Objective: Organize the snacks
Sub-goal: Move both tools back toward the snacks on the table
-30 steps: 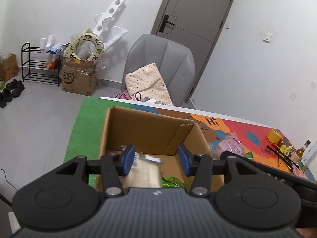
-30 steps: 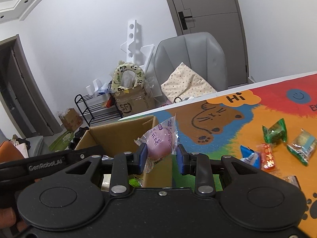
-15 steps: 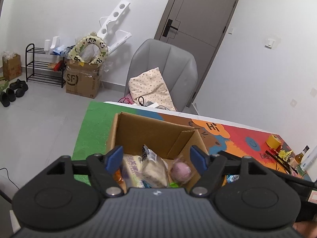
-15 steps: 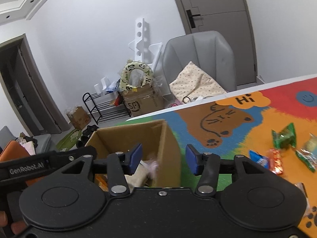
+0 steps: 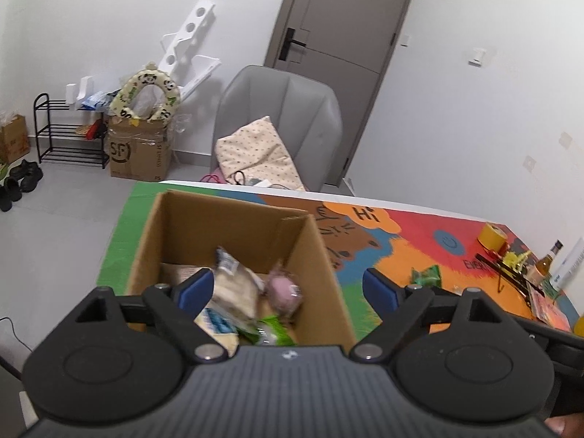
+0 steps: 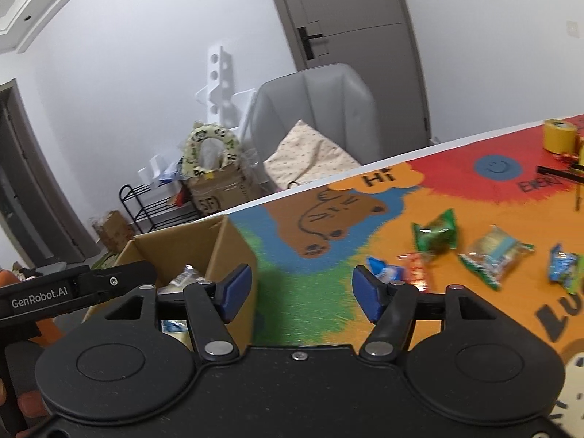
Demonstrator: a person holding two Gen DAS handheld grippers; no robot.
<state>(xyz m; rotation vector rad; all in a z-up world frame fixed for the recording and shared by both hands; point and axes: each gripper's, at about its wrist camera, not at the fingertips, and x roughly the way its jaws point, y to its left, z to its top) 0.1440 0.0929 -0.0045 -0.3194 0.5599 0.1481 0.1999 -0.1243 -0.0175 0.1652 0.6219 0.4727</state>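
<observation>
A colourful cartoon-printed table mat [image 6: 456, 197] lay ahead of both tools, a grey padded chair [image 5: 281, 116] beyond. Since a second earlier, the pink wrapped snack [image 5: 283, 288] had dropped into the open brown cardboard box [image 5: 321, 255]. Left gripper [image 5: 288, 292] and right gripper [image 6: 301, 292] both gaped wide, empty.

You see an open brown cardboard box [image 5: 233, 233] standing upright on the green corner of the mat, holding a pink round snack in clear wrap [image 5: 284, 289], a pale beige packet [image 5: 233, 288] tilted beside it, and a green packet [image 5: 272, 330] lower down. On the orange area lie, apart, a green wrapped snack [image 6: 436, 235], a clear green-edged packet [image 6: 492, 255], a red sachet [image 6: 414, 272] touching a blue one [image 6: 381, 270], and another blue wrapper [image 6: 565, 272].
</observation>
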